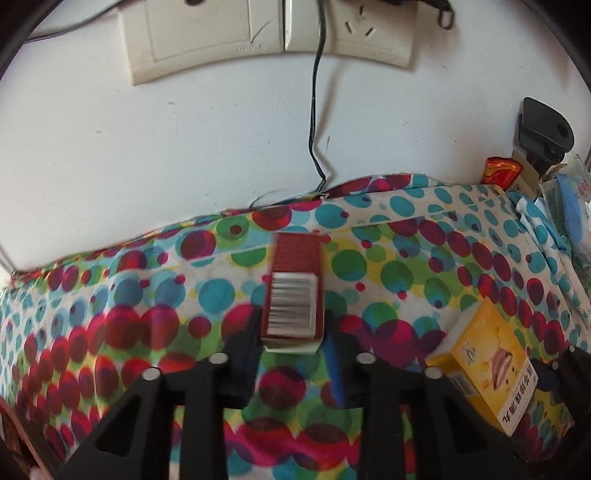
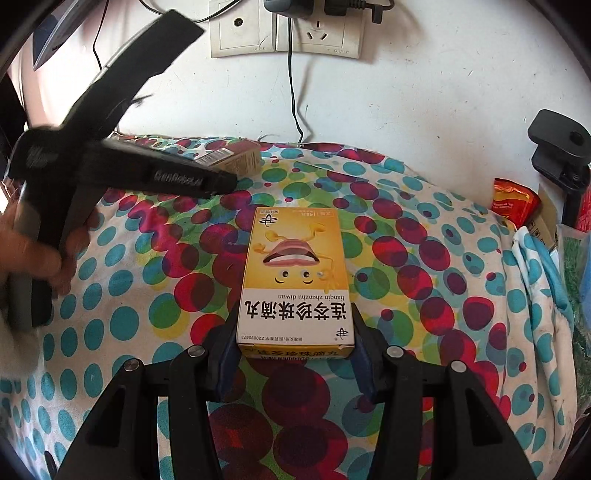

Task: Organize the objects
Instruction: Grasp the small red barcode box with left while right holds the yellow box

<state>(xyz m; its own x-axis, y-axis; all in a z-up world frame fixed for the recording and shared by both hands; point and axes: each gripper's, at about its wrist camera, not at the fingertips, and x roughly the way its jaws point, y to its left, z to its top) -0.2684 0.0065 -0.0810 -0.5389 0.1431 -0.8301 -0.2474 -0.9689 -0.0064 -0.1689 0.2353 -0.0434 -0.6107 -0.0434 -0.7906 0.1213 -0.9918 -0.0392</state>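
Note:
A red box with a white barcode label [image 1: 293, 291] sits between the fingers of my left gripper [image 1: 291, 332], which is shut on its near end, close to the wall over the dotted cloth [image 1: 110, 295]. The red box also shows in the right wrist view [image 2: 225, 157], partly hidden behind the left gripper's body. A yellow medicine box [image 2: 295, 280] lies flat on the cloth; my right gripper [image 2: 295, 328] is shut on its near end. The yellow box also shows in the left wrist view [image 1: 487, 365] at the right.
White wall behind with socket plates [image 2: 284, 33] and a black cable [image 1: 314, 110] hanging down. At the right edge stand a black clamp [image 2: 557, 155], a red packet [image 2: 513, 199] and a heap of bags and cloth [image 2: 546, 258]. A hand [image 2: 44, 251] holds the left gripper.

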